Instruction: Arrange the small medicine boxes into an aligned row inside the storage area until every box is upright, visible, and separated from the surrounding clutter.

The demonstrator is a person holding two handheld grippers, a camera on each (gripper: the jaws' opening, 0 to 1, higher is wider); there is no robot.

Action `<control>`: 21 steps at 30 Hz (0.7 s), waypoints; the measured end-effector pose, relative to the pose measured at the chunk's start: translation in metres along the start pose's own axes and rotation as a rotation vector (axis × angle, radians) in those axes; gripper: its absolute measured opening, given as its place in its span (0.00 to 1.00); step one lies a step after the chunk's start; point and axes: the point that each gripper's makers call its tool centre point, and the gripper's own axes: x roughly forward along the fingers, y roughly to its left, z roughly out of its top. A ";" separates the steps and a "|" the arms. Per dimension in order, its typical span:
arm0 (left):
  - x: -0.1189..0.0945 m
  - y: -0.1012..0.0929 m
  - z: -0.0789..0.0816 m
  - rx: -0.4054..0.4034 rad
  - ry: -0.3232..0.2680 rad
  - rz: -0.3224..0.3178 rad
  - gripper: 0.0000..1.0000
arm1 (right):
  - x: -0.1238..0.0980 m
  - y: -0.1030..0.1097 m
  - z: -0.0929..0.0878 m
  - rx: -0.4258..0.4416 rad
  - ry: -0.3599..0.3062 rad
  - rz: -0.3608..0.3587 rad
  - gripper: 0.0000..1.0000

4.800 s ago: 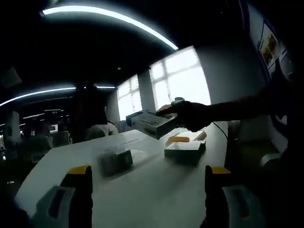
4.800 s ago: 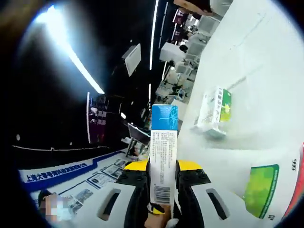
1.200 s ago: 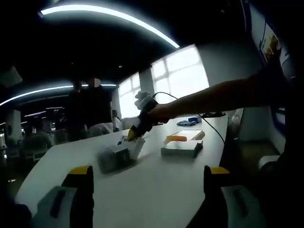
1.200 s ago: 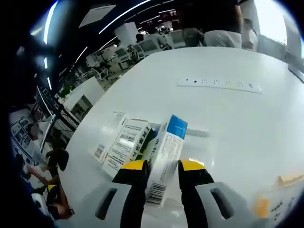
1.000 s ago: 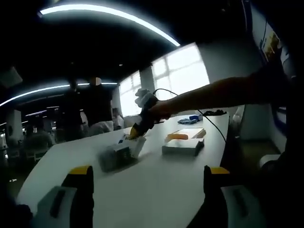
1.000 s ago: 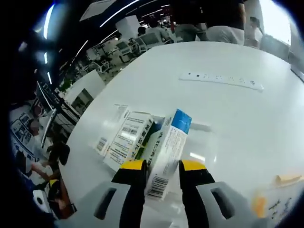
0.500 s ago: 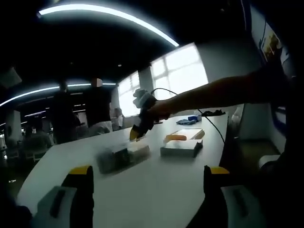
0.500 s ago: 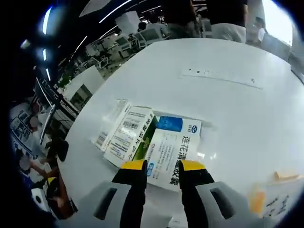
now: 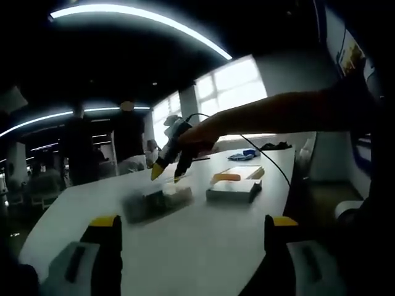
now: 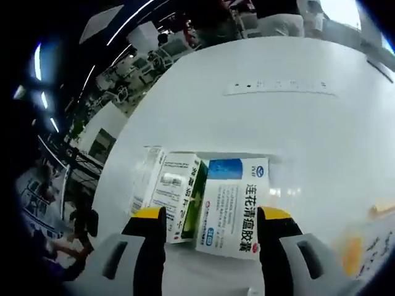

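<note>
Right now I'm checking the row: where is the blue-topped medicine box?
In the right gripper view the blue-topped medicine box lies flat on the white table, between the open right gripper jaws, against a green-edged box on its left.

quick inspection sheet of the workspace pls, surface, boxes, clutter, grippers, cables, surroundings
surface: white table, glossy, mostly bare.
job's things: blue-topped medicine box lying flat, face up, beside a white and green box; a further box at their left; none upright.
clutter: flat box with orange item to one side; power strip farther off.
grippers: left gripper open, held low, away from the boxes; right gripper open above the boxes, holding nothing.
cables: thin cable trailing from the right gripper.
surroundings: dim office, ceiling light strips, bright windows, people standing behind.
</note>
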 end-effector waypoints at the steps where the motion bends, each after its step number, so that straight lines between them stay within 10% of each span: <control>1: 0.000 0.001 -0.001 -0.004 -0.001 0.000 0.95 | 0.001 0.000 0.001 -0.018 -0.006 -0.010 0.62; 11: -0.001 0.000 -0.004 -0.037 -0.012 -0.007 0.94 | 0.015 0.002 0.000 -0.093 0.028 -0.081 0.76; 21: -0.002 0.002 -0.003 -0.038 -0.013 -0.008 0.94 | 0.007 0.020 0.005 0.094 0.025 0.062 0.86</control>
